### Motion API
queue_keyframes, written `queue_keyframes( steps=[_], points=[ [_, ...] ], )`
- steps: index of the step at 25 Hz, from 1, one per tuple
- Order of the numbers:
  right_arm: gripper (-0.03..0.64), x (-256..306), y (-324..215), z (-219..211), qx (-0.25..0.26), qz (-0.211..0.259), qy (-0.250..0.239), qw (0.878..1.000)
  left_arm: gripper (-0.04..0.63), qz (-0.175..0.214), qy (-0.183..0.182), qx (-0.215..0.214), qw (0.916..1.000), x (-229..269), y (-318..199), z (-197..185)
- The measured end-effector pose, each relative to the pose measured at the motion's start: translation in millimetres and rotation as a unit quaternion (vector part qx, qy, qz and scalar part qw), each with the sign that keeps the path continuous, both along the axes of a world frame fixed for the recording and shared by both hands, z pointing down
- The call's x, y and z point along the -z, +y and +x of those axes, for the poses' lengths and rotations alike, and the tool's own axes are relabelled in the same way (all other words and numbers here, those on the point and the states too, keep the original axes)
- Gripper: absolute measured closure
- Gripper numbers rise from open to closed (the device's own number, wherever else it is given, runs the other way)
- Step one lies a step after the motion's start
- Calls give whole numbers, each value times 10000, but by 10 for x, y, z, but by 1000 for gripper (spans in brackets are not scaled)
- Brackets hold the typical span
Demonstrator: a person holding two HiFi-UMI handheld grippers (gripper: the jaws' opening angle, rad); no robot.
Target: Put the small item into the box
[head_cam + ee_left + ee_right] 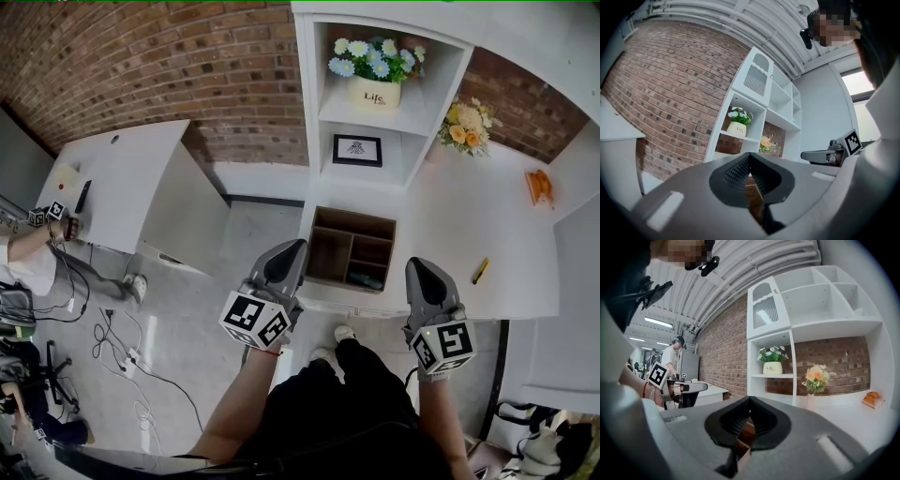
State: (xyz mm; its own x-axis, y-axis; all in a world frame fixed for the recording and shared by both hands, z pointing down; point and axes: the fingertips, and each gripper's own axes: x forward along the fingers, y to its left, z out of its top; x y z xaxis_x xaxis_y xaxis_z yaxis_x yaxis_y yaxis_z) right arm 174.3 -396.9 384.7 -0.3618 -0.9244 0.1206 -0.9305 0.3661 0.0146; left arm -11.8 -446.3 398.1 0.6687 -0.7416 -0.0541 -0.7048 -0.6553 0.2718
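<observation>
In the head view, my left gripper (292,247) sits just beside the left wall of the brown wooden box with open compartments (330,246). My right gripper (416,266) is just off the box's near right corner, at about 4 o'clock. The box rests on the white counter (450,216). The small yellow stick-shaped item (480,271) lies on that counter at 3 o'clock of the right gripper's tip, apart from it and outside the box.

In the left gripper view, the jaws are pressed together at the tips and pinch nothing. Brown wood shows below the tips. A white pot of blue and white flowers (739,129) stands on the white shelf unit (759,101) at 11 o'clock.

In the right gripper view, the jaws likewise meet at the tips and hold nothing, with brown wood below them.
</observation>
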Motion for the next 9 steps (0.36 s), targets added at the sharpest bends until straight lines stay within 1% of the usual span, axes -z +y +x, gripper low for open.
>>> queue_keyframes(
  steps=[9],
  points=[
    [614, 11, -19, 40, 31, 27, -53, 10000, 594, -12, 3, -8, 10000, 7, -20, 65]
  ],
)
